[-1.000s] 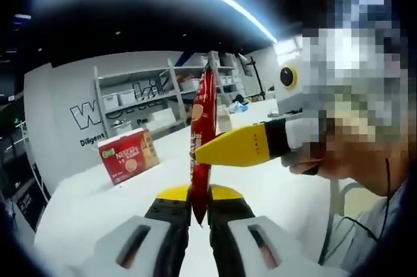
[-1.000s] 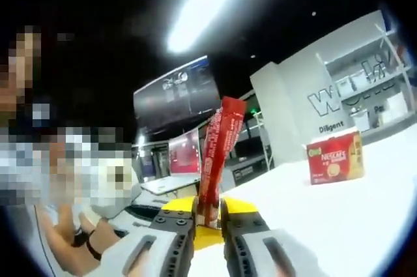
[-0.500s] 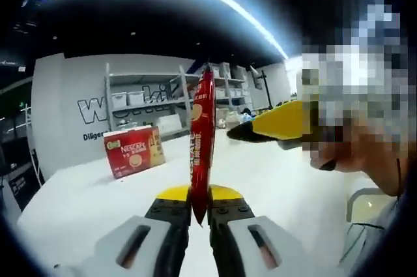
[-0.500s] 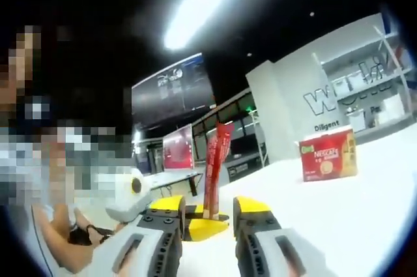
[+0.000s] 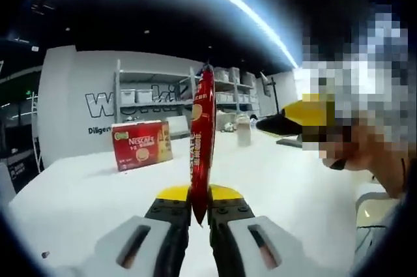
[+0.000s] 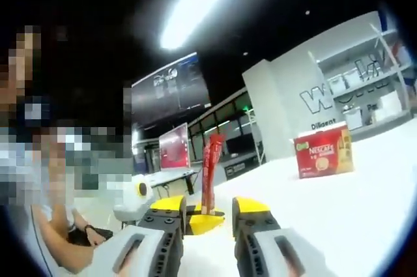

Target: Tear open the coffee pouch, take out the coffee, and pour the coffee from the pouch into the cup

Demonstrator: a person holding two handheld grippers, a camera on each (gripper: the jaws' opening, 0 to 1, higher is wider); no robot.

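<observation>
A red coffee stick pouch (image 5: 202, 140) stands upright in my left gripper (image 5: 200, 206), which is shut on its lower end. In the left gripper view the yellow tip of my right gripper (image 5: 294, 115) hangs to the right of the pouch, apart from it. The right gripper view looks along my right gripper (image 6: 208, 206), which is open with a wide gap between its jaws. Beyond that gap the pouch (image 6: 210, 173) rises from the yellow jaws of the left gripper (image 6: 201, 223). A pale cup-like container (image 5: 244, 131) stands far back on the white table (image 5: 98, 192).
A red Nescafe box (image 5: 140, 144) stands on the table to the left of the pouch and appears again as the box (image 6: 322, 153) at right. Shelving and a lettered wall lie behind it. A person sits close at the right of the left gripper view.
One second ago my right gripper was shut on the pouch. It has opened, let go and drawn back from it. The left gripper still holds the pouch upright.
</observation>
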